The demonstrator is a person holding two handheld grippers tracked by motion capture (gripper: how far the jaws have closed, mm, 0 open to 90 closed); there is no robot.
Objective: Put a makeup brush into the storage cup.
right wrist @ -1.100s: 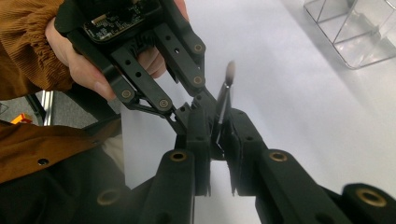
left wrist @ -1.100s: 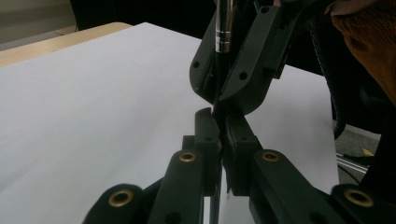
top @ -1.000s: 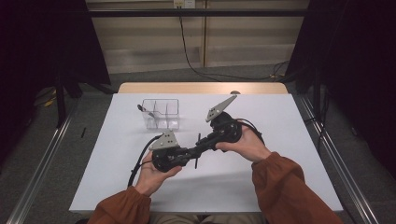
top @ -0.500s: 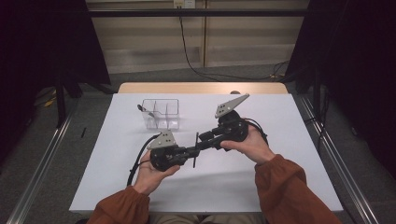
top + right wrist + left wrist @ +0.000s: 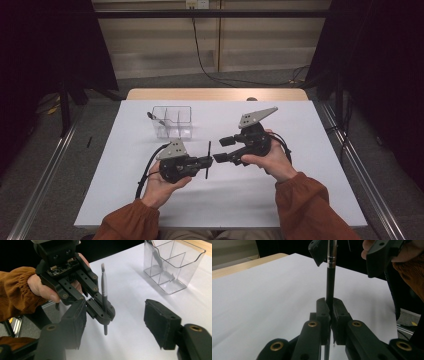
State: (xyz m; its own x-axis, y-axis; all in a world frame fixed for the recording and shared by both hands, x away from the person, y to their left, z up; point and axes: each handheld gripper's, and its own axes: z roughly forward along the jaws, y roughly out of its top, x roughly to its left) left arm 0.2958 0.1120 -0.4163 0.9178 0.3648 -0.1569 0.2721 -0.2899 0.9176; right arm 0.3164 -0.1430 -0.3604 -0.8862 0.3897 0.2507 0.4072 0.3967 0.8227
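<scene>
A thin brush point(image 5: 104, 293) was gripped upright by the left claw point(image 5: 206, 161) – the right claw point(image 5: 223, 150) was held wide open nearby. If the handover were rushed, the brush could be knocked loose onto the worktop point(image 5: 300, 130) – short of the clear organizer point(image 5: 172, 121).

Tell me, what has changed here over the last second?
The right gripper has let go of the thin black brush and drawn back toward the person's right, its jaws now open. The left gripper stays shut on the brush, holding it upright above the white table. The clear plastic organizer has not moved.
</scene>
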